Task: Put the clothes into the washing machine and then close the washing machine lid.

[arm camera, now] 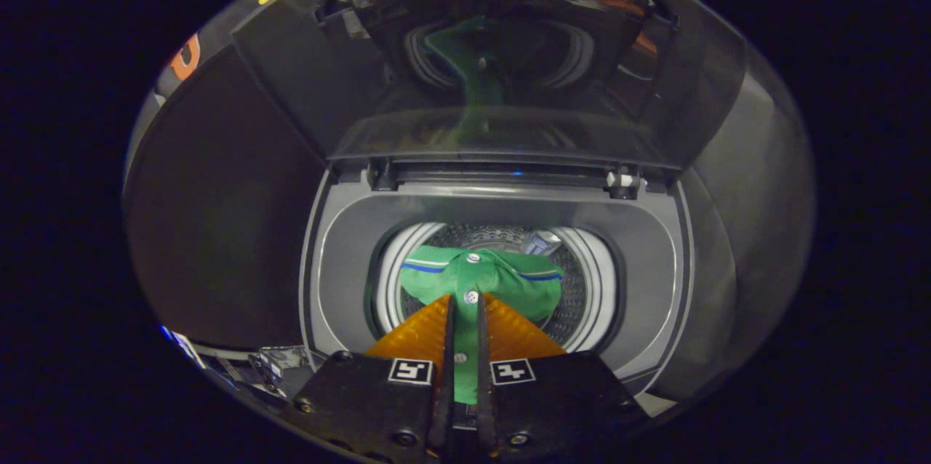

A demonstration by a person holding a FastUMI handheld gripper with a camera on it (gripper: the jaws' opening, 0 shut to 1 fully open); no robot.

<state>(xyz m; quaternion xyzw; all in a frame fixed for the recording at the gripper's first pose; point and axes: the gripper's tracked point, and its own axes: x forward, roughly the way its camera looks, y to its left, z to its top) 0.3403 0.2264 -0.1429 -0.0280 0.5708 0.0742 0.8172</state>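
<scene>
Tongs [465, 304] low in the centre of the frame are pinched narrow on a green polo shirt [480, 278], both fingers pressing its buttoned placket. Shirt hangs right over the washing machine drum [582, 297], collar spread above the opening. Lid [480, 57] stands raised across the upper frame, reflecting green.

The polo shirt [502, 278] is bright green, with a thin blue stripe along the collar and pale round buttons. The washing machine [342, 246] is grey, its drum [578, 304] silvery with small holes, and its raised lid [502, 57] dark and glossy.

The hand-held gripper [465, 304] pinches the green placket between both fingers.
</scene>
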